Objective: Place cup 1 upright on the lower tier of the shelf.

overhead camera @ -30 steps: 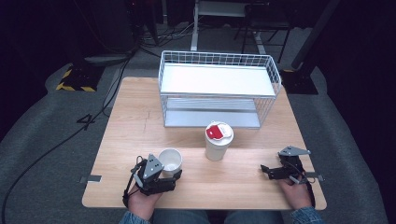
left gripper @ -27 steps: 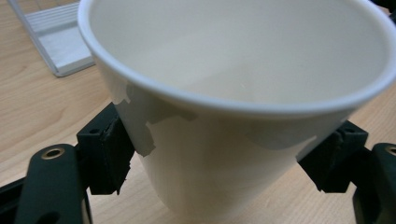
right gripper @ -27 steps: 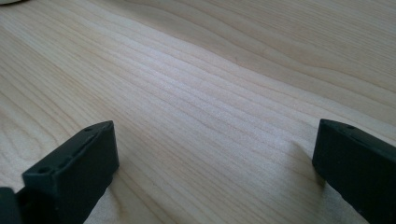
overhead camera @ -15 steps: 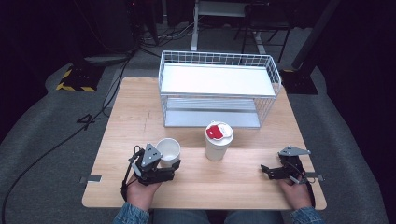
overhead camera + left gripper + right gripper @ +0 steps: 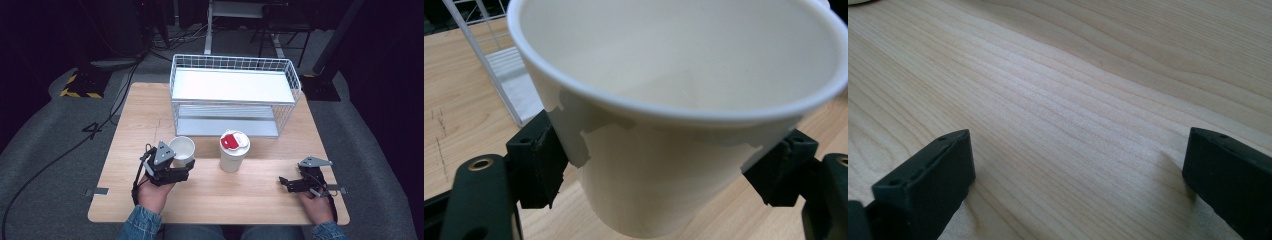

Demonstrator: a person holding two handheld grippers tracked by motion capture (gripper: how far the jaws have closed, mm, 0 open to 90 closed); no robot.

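We see left gripper (image 5: 186,164) pinching open cup (image 5: 182,148); squeezed wall may buckle, or probably clip lidded cup (image 5: 234,151) at 3 o'clock; right gripper (image 5: 284,183) spread, idle.

Overall light: my tabletop (image 5: 215,195) is evenly lit from above; the floor and room around it fall off into near black.
Shadows: soft and short under my claws; the wire basket (image 5: 235,95) throws a faint shade on the wood beneath it.
Glare: mild sheen on the basket's white shelf, no blown highlights.
Left gripper view: the white cup (image 5: 674,115) sits very near the lens, its rim soft and bowed by wide-angle distortion; a ragged shadow edge crosses its wall.
Right gripper view: wood grain is sharp mid-frame, hazy toward the top; my black jaws are slightly blurred.
High view: low resolution, slightly soft throughout.
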